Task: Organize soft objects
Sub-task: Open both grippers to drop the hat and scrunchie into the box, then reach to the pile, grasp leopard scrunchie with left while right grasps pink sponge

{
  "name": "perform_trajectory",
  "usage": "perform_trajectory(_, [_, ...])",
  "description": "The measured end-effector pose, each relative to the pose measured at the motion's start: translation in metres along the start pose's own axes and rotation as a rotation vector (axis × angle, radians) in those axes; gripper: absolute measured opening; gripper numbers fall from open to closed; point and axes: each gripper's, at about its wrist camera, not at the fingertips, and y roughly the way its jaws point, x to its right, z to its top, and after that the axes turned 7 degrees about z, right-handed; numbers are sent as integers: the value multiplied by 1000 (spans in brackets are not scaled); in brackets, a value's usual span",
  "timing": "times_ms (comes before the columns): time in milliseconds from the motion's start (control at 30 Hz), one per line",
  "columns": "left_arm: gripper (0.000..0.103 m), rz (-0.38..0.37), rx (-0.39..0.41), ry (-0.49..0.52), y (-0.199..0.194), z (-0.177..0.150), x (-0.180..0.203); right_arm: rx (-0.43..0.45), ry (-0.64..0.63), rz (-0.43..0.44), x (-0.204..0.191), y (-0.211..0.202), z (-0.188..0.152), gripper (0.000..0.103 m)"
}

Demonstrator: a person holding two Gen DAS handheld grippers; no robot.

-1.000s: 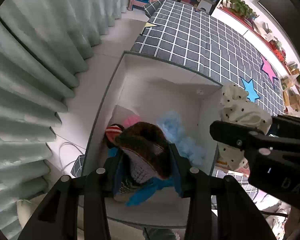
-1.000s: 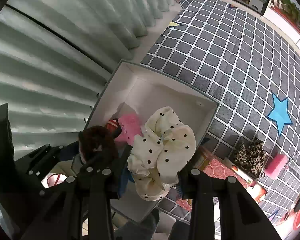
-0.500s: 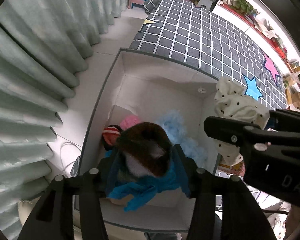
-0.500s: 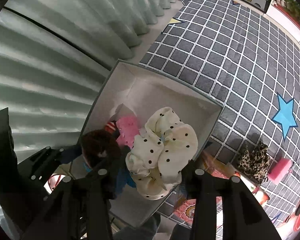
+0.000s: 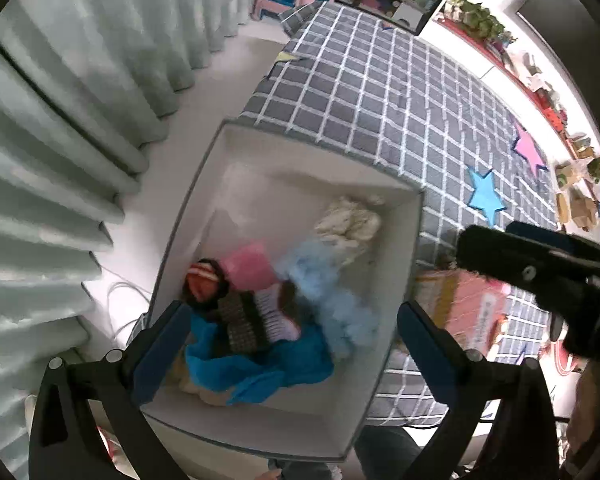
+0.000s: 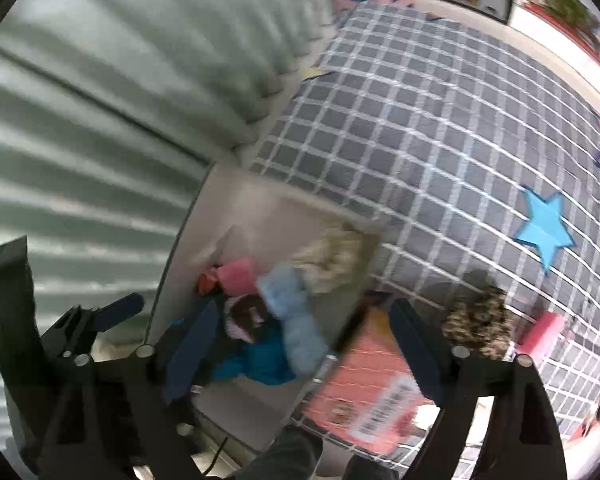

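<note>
Both grippers hang over the white box (image 5: pixel 396 280), jaws opening with nothing pressed between the pads. Left gripper (image 5: pixel 292 344) spreads wide above the brown knit piece (image 5: pixel 256 316), which lies loose in the box on a blue cloth (image 5: pixel 260 364), beside a fluffy light-blue item (image 5: pixel 328 280), a pink one (image 5: pixel 248 264) and a red striped one (image 5: pixel 202 276). Right gripper (image 6: pixel 300 344) is wide too; the cream cloth (image 5: pixel 348 224) lies in the box's far corner. A leopard-print item (image 6: pixel 476 328) sits on the checked mat (image 6: pixel 440 120).
</note>
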Motion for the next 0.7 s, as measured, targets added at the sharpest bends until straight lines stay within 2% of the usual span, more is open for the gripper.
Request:
perform_trajectory(200, [103,-57,17,71,-17,15,42,76,154,-59,80,-43,-11,89])
perform_trajectory(367, [103,-73,12,167,-24,23,96,95,374,-132,175,-60,-35,89])
perform_trajectory(467, [103,-63,-1,229,-21,26,129,79,503,-151,225,-59,-58,89])
perform_trajectory(700, [103,-11,-46,331,3,32,200,5,611,-162,281,-33,-94,89])
